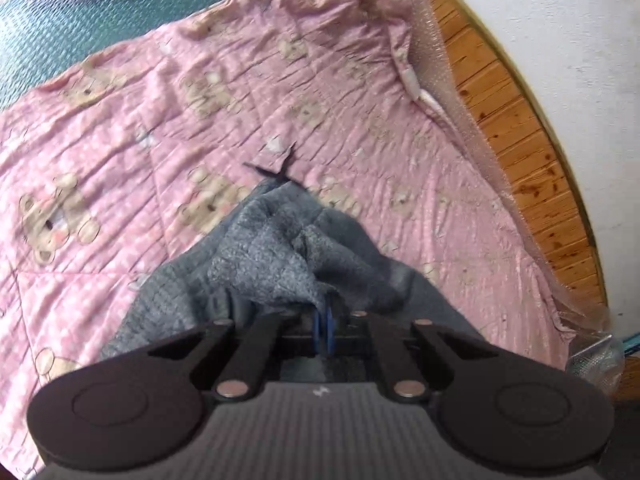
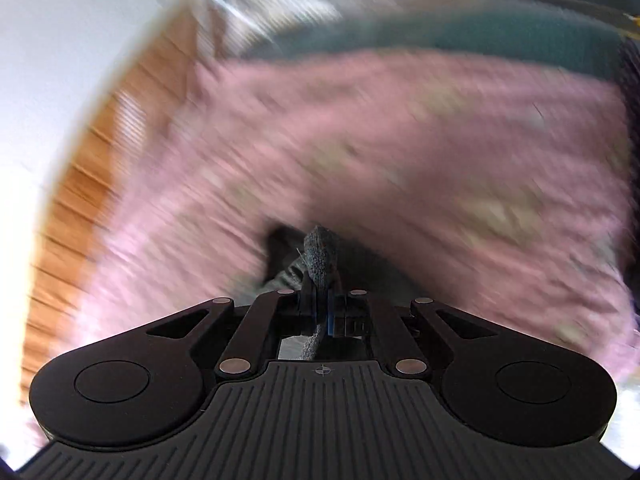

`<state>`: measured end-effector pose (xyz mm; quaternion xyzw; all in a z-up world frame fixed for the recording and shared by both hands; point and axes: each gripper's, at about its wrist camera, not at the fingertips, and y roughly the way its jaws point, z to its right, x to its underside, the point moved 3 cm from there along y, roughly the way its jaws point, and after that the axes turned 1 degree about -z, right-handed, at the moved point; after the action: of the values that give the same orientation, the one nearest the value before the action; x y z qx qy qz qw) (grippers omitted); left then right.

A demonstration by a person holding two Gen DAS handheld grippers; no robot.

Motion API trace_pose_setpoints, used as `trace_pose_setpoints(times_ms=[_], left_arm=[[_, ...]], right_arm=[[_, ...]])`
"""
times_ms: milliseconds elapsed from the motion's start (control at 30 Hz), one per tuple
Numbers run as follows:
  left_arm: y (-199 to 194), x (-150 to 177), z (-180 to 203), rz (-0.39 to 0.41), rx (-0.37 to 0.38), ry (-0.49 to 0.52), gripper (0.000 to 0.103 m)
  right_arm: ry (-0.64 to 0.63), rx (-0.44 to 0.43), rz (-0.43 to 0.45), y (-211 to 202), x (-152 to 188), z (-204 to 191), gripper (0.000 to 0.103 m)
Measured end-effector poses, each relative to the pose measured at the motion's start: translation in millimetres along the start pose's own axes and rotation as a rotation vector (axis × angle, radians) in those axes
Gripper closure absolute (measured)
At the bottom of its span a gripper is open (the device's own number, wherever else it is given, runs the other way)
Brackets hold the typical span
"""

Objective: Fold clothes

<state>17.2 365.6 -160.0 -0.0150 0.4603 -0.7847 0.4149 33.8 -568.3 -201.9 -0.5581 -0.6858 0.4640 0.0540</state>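
While both hand-held tools bite into the same cloth, the scene reads as follows.

Garment: a grey, nubby knitted piece of clothing (image 1: 276, 248) lies bunched on the bed cover, rising in rumpled folds toward the left tool; part of it spreads flat to the lower left of that heap.

Left gripper (image 1: 325, 322): its black fingers with blue pads are drawn tight together, pinching a fold of the grey knit that hangs over them; the tool points down at a slant toward the bed.

Right gripper (image 2: 322, 308): its jaws are pressed together on a narrow tongue of the same grey knit (image 2: 320, 256), which stands up above the fingertips and also trails below them; more grey cloth lies just beyond, too blurred to make out.

Bed cover: a pink quilted blanket printed with beige teddy bears (image 1: 240, 92) spreads under the garment, wrinkled, one edge turned up at the far right in the left wrist view.

Black mark: a small dark cross-shaped mark (image 1: 276, 170) sits on the pink blanket just beyond the far tip of the grey heap; what it is cannot be told.

Bed frame: an orange-brown wooden edge (image 1: 516, 128) runs beside the blanket, with clear plastic wrap (image 1: 452, 76) between them.

Wall: a white surface (image 1: 560, 20) borders the wood.

Right wrist view: heavily smeared, so only pink, wood and teal patches show.
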Motion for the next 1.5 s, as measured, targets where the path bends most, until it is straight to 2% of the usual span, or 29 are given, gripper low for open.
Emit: trace_pose_setpoints(times_ms=[67,100,167,267,300,333,367,467,567,600,700,733,800,833,867,900,933,967,1000,1033,1067,1133,1200,1267,1300,1367,1400,1467,1500], left_arm=[[-15,-3,9,0.015,0.046,0.041,0.100],[-20,0,10,0.012,0.054,0.055,0.100],[-16,8,-1,-0.029,0.016,0.059,0.100],[7,27,-31,-0.114,-0.097,0.040,0.100],[13,32,-38,-0.132,-0.128,0.034,0.100],[15,34,-41,-0.136,-0.143,0.030,0.099],[18,37,-45,-0.141,-0.158,0.027,0.099],[19,37,-44,-0.127,-0.174,0.025,0.099],[21,38,-43,-0.130,-0.188,0.043,0.099],[21,39,-44,-0.134,-0.200,0.052,0.098],[22,44,-44,-0.125,-0.239,0.047,0.096],[22,45,-43,-0.118,-0.258,0.042,0.095],[21,50,-38,-0.099,-0.294,0.034,0.095],[21,52,-35,-0.090,-0.310,0.032,0.095],[21,54,-32,-0.080,-0.328,0.029,0.094],[21,56,-29,-0.070,-0.347,0.021,0.094],[21,58,-27,-0.059,-0.368,0.012,0.094],[20,59,-24,-0.045,-0.394,0.001,0.093],[20,61,-21,-0.031,-0.423,-0.007,0.093],[20,62,-16,-0.015,-0.459,-0.007,0.093],[21,64,-12,-0.002,-0.495,-0.004,0.093],[25,66,-3,0.011,-0.568,0.000,0.092],[27,70,4,0.029,-0.627,-0.006,0.092],[30,73,9,0.039,-0.672,-0.016,0.091],[30,75,12,0.043,-0.689,-0.020,0.090],[29,77,17,0.038,-0.686,-0.021,0.090],[26,79,20,0.038,-0.668,-0.023,0.089],[13,84,23,0.056,-0.633,-0.042,0.089],[6,88,22,0.067,-0.614,-0.061,0.089]], right_arm=[[0.010,-0.076,0.077,-27,-15,-12,0.101],[0.015,-0.071,0.087,-37,-16,-9,0.101],[0.039,-0.017,0.045,-32,-8,13,0.101],[0.092,0.091,-0.126,12,22,57,0.100],[0.107,0.124,-0.175,24,32,69,0.095],[0.099,0.138,-0.165,25,36,72,0.091],[0.109,0.121,-0.148,21,36,72,0.080],[0.074,0.067,-0.114,13,34,63,0.074],[-0.016,0.060,-0.084,6,29,51,0.050],[-0.048,0.071,-0.070,4,27,47,0.053],[-0.190,0.233,0.010,1,21,37,0.063],[-0.214,0.264,0.025,-2,17,38,0.063],[-0.276,0.224,0.039,-7,12,32,0.063],[-0.309,0.140,0.031,-8,9,25,0.063],[-0.338,0.060,0.004,-4,8,16,0.055],[-0.371,0.007,-0.031,3,7,8,0.038],[-0.416,-0.017,-0.066,14,6,-1,0.030],[-0.472,-0.001,-0.092,28,6,-7,0.029],[-0.528,0.014,-0.119,41,5,-13,0.052],[-0.583,0.003,-0.175,57,4,-17,0.082],[-0.644,-0.005,-0.186,63,1,-23,0.103],[-0.675,-0.053,-0.107,51,-19,-31,0.103],[-0.665,-0.099,-0.072,49,-39,-32,0.103],[-0.703,-0.091,-0.126,65,-42,-30,0.101],[-0.719,-0.080,-0.162,75,-42,-27,0.091],[-0.652,-0.135,-0.241,85,-44,-12,0.070],[-0.584,-0.169,-0.236,78,-50,-3,0.065],[-0.413,-0.244,-0.172,54,-65,27,0.065],[-0.398,-0.232,-0.181,45,-62,40,0.063]])
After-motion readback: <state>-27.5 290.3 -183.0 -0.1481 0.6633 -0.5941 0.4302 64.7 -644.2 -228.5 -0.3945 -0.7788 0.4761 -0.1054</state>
